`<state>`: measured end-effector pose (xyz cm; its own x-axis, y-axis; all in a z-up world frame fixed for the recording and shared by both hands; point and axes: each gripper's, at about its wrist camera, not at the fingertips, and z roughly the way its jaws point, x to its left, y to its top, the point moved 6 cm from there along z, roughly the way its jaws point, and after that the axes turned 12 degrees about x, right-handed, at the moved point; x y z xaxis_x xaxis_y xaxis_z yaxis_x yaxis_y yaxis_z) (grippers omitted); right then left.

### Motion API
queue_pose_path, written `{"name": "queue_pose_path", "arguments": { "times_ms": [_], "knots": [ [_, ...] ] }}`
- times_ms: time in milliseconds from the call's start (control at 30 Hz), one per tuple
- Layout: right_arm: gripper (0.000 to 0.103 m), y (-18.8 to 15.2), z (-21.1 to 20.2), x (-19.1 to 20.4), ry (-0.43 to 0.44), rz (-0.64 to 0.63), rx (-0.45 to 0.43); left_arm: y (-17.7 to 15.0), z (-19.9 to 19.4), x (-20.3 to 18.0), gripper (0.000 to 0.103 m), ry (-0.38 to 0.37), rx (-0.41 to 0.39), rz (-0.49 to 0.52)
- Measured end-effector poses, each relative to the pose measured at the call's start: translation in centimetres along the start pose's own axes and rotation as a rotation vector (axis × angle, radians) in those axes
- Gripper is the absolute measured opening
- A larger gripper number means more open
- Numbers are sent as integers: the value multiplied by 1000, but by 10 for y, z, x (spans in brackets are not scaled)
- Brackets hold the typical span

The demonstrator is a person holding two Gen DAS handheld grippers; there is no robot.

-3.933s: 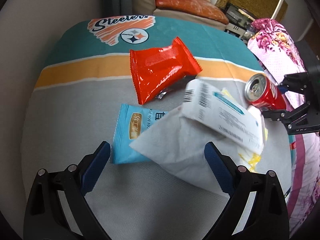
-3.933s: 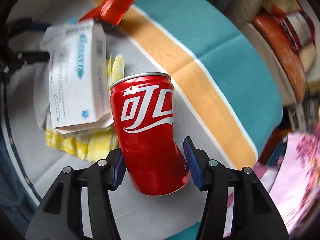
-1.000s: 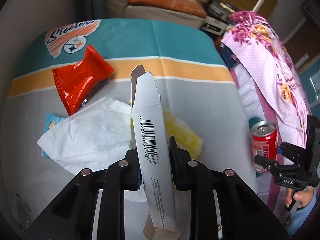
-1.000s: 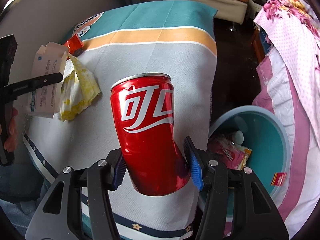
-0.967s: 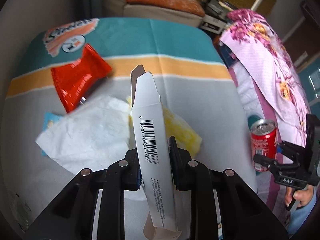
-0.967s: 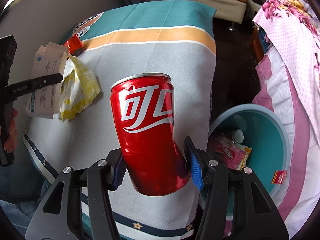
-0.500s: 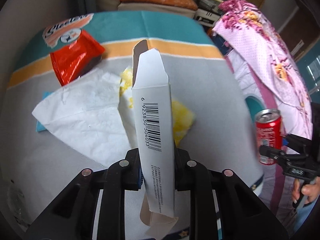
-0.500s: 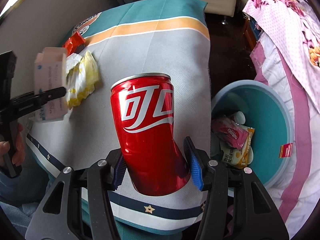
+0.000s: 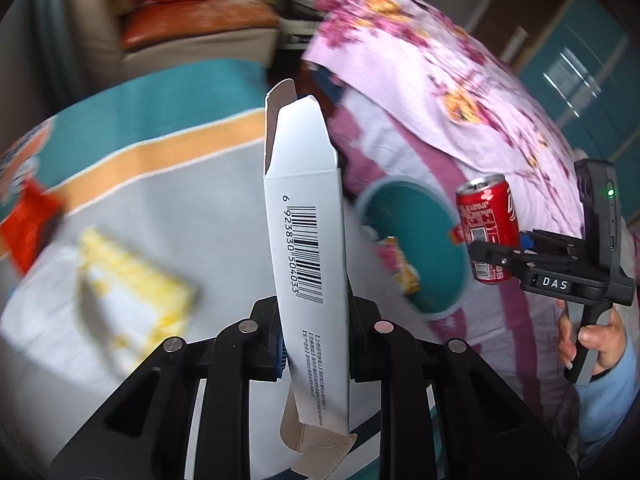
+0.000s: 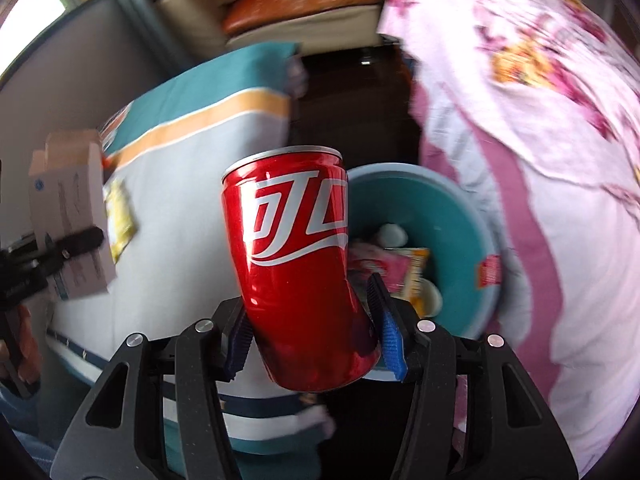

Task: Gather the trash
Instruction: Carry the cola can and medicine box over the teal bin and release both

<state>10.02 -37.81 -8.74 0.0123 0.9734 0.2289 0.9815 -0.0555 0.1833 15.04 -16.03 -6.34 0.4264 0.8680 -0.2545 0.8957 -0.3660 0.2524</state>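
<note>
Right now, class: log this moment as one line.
left hand-held gripper: white cardboard carton | right hand-held gripper: red drink can | teal round bin: ahead

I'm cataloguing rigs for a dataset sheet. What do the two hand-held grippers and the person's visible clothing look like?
Each hand-held gripper is a black plastic frame with silver pivot rivets and ribbed blue finger pads. The right one, seen from the left wrist camera, has a white "DAS" label, a pistol-style handle and a green indicator light. A light blue sleeve shows.
</note>
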Motion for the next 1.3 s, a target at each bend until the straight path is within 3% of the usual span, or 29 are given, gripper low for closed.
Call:
{"name": "queue_pose_path", "arguments": {
  "times_ms": [167, 367, 733, 833, 900, 967, 1200, 1300],
  "knots": [
    [51, -5, -12, -38, -24, 65, -29, 25, 43, -56, 22, -48, 40, 78],
    [51, -7, -9, -70, -45, 119, -27, 36, 86, -106, 23, -48, 94, 153],
    [51, -3, 4, -90, -72, 137, 3, 50, 116, -127, 24, -47, 124, 166],
    [51, 0, 4, -93, -78, 138, 5, 55, 117, -126, 43, -30, 112, 151],
    [51, -1, 4, -94, -80, 139, 8, 56, 114, -123, 65, -14, 90, 141],
    [51, -1, 5, -95, -83, 139, 13, 58, 112, -119, 75, -1, 74, 129],
    [51, 2, 15, -92, -94, 140, 33, 59, 101, -97, 91, 26, 44, 82],
    [51, 4, 23, -89, -97, 136, 51, 57, 98, -85, 92, 34, 37, 58]
  ]
}}
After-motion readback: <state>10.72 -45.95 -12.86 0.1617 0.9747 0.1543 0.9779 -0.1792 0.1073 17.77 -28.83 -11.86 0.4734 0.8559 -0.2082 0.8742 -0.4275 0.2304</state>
